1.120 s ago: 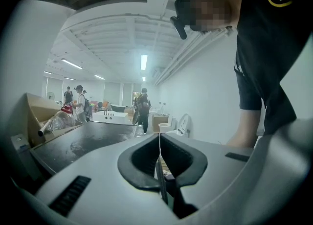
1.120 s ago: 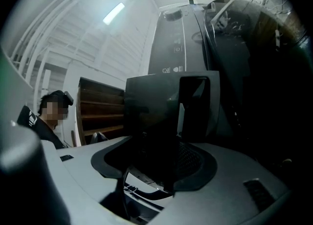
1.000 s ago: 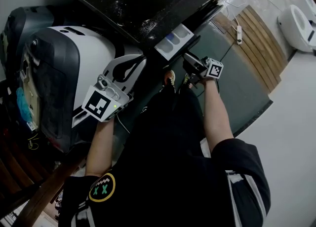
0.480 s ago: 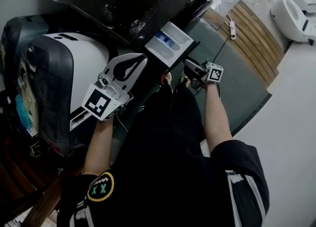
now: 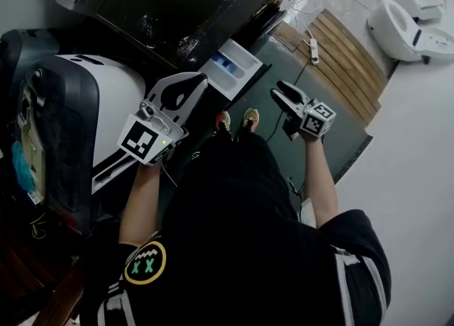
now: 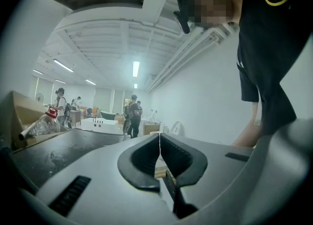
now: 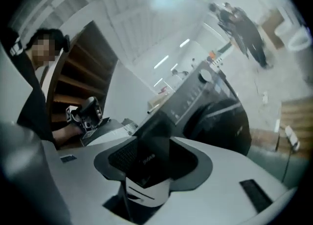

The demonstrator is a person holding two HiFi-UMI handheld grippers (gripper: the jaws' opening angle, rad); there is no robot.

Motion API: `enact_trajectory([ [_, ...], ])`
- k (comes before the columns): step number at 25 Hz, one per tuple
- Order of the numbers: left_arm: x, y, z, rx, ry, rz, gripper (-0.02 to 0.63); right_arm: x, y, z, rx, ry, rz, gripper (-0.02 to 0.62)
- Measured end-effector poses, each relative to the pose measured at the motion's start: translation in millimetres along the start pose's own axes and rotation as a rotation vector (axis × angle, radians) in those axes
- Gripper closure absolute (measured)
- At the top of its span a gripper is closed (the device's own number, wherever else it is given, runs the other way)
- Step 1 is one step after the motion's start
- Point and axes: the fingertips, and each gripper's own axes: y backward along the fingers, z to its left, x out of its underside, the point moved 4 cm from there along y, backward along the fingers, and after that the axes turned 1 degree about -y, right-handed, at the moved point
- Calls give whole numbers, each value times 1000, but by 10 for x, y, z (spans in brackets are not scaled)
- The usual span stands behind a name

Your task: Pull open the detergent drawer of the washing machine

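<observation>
Now that the drawer [image 5: 232,69] juts out of the washing machine [image 5: 184,6], my right claw [image 5: 280,89] hangs clear, closing on nothing, so the job looks done.

detergent drawer [image 5: 230,69]: upper centre, jutting from washing machine [image 5: 177,6] | shoes [image 5: 235,120]: just below drawer | toilets [image 5: 401,23]: upper right corner, well apart

Two white toilets [image 5: 399,23] stand at the upper right of the head view, beside a bed of wooden slats [image 5: 351,62]; a white power strip [image 5: 312,49] lies at the slats' left edge, its cable running up the frame; a pair of orange shoes [image 5: 250,116] shows near the centre; in the left gripper view, ceiling strip lights [image 6: 135,68] glow above distant standing people [image 6: 133,116].
</observation>
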Motion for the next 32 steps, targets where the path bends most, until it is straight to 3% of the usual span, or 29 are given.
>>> enact_trajectory([
  [5,-50,3,57,4,-46,-32,583,-888,-84,990,0,447,-32,400],
  [10,-271,-8,36,9,-39,-80,583,-1345,-283,1949,-28,695,-116,450],
  [17,-358,102,118,-5,-68,-91,583,-1470,-581,2632,-27,810,-174,568],
  [24,-438,173,71,9,-74,-124,583,-1406,-737,2809,-32,876,-185,574],
  [32,-468,204,75,12,-54,-125,583,-1424,-781,2720,32,909,-161,575],
])
